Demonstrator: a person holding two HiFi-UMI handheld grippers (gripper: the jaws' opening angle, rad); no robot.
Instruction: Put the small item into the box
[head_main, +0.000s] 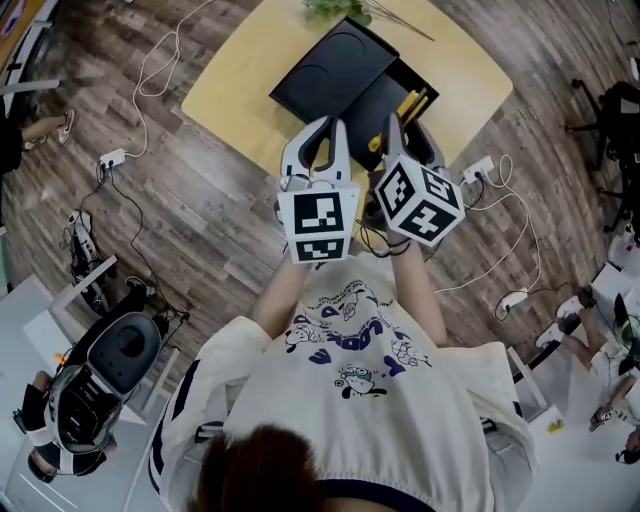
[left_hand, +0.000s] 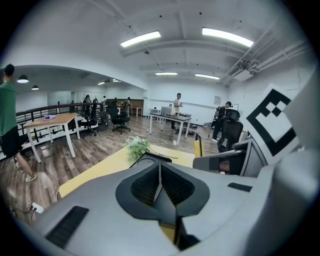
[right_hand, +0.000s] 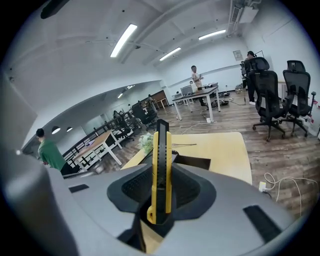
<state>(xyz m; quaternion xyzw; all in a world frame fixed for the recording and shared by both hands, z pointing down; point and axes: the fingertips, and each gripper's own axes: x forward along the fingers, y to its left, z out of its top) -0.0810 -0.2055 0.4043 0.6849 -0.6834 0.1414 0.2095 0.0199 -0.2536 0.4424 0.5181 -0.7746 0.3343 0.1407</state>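
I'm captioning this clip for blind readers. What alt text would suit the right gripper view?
The right gripper holds a yellow-and-black knife upright between its jaws. Beyond it stands a yellow table with a black box and a small plant, in an open office with chairs.

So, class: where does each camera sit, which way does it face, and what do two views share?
Head view: on the head, facing steeply down at left gripper, right gripper, table, box; shirt, forearms show.
Left gripper view: on left gripper, along its shut, empty jaws.
Right gripper view: on right gripper, along jaws gripping a knife.
Shared: the plant.
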